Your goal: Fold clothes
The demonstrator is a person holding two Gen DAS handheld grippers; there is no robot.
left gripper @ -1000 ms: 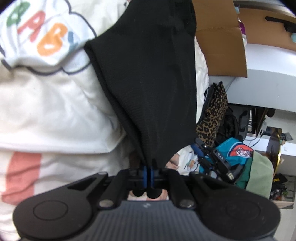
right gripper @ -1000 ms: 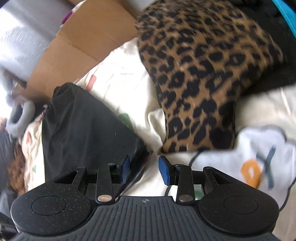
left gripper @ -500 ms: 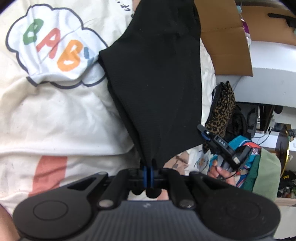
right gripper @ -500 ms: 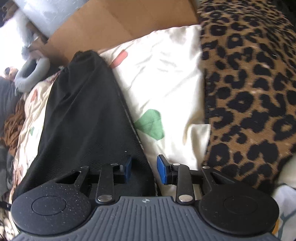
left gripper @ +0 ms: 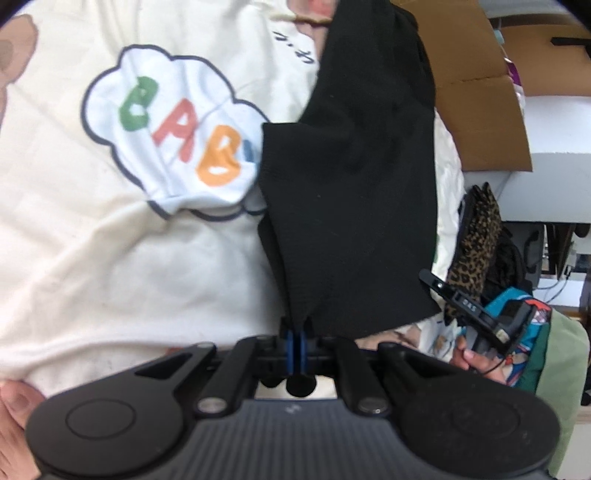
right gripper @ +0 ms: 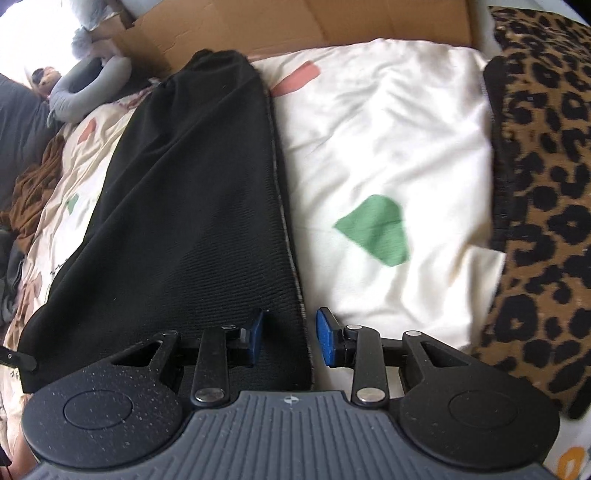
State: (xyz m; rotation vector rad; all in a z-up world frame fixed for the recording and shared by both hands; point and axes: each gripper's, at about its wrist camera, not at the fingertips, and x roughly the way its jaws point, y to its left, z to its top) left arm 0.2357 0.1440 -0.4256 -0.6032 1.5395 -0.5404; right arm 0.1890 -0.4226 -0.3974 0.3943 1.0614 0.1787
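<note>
Left gripper (left gripper: 296, 345): blue pads are pinching together on a corner of the black garment (left gripper: 354, 206). Garment is lying stretched across the cream printed bedding (left gripper: 110, 258), running away toward the cardboard box (right gripper: 295, 26). Right gripper (right gripper: 289, 341): fingers are standing apart, straddling the garment's right edge. Leopard-print fabric (right gripper: 543, 184) is lying at right, well apart from the garment.

You had bright daylight blown out beyond the cardboard (right gripper: 295, 26); fisheye edges bent, and motion blurred the left view.
</note>
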